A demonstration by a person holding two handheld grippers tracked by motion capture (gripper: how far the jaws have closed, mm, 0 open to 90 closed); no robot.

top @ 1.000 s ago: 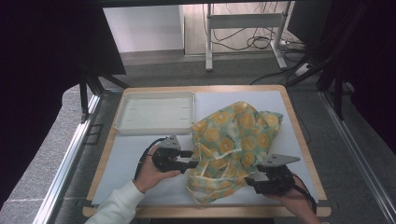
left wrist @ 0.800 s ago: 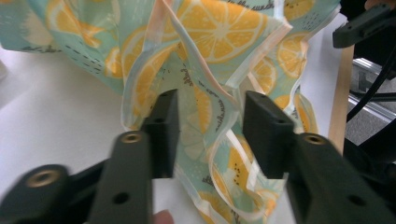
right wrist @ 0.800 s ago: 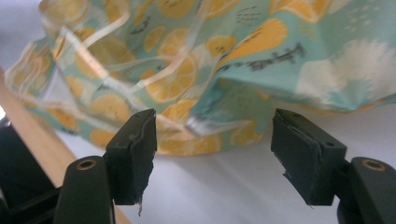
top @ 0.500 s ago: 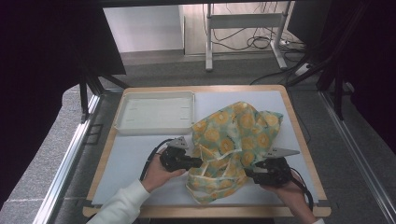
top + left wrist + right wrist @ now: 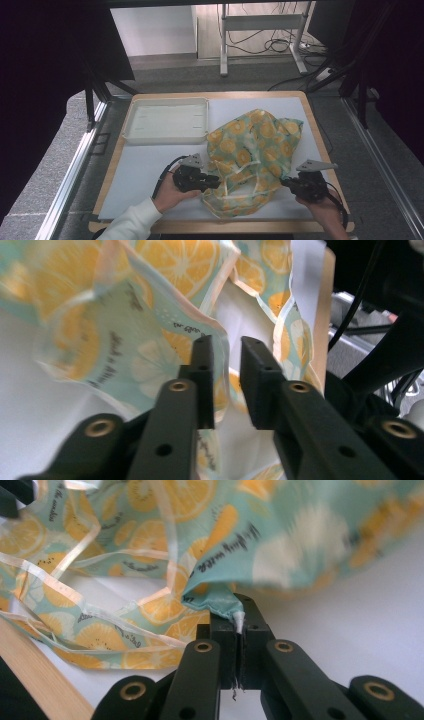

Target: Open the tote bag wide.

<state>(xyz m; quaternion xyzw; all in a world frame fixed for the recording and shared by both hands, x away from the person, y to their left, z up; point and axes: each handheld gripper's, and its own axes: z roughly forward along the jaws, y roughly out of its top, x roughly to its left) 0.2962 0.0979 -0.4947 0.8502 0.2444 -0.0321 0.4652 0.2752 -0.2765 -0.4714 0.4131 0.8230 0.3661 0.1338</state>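
A teal cloth bag [image 5: 255, 145] printed with orange slices lies crumpled on the right half of the white mat, pale ribbon handles trailing at its front. My left gripper [image 5: 216, 181] sits at its front left edge. Its jaws have just been opening, and in the left gripper view [image 5: 227, 347] they stand slightly apart with a hem of the bag [image 5: 125, 340] between them. My right gripper [image 5: 285, 182] is at the bag's front right edge. Its jaws have just been closing, and in the right gripper view [image 5: 237, 611] they pinch a fold of the bag [image 5: 280, 535].
A shallow white tray [image 5: 166, 120] stands at the back left of the mat [image 5: 145, 170]. The wooden board's rim [image 5: 320, 135] runs close past the bag on the right. Dark stands and cables lie beyond the table.
The right gripper has closed onto the bag's front right edge and shifted slightly to the right. The left hand has stayed in place at the bag's left edge.
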